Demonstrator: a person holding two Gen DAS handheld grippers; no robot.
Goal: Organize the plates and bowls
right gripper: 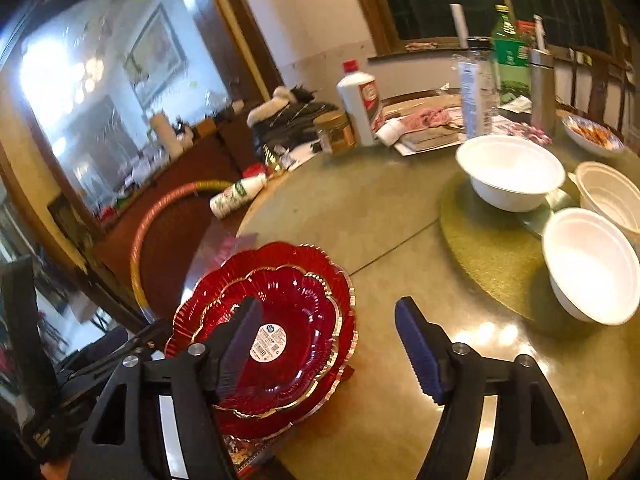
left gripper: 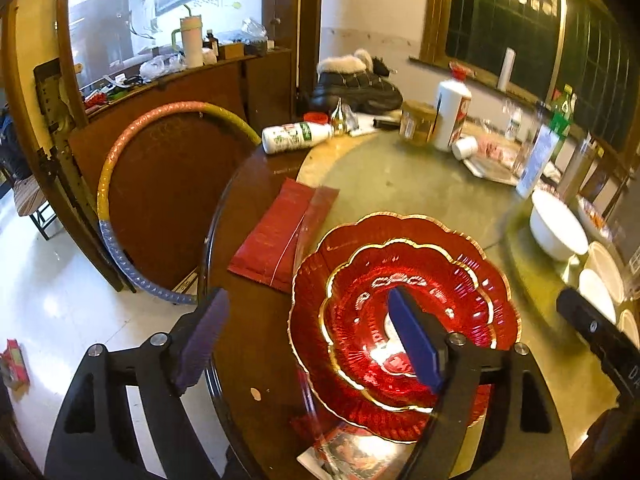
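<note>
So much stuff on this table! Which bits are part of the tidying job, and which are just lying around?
Part of the job:
- stacked red plates
- three white bowls

Just lying about:
- white liquor bottle
- toppled white bottle
- green bottle
- glass jar
- red packet
- dark boots

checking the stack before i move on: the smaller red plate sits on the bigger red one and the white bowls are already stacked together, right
Not quite. The smaller red plate does sit on the bigger red one, but the white bowls stand apart on the table, unstacked. The right wrist view shows this.
</note>
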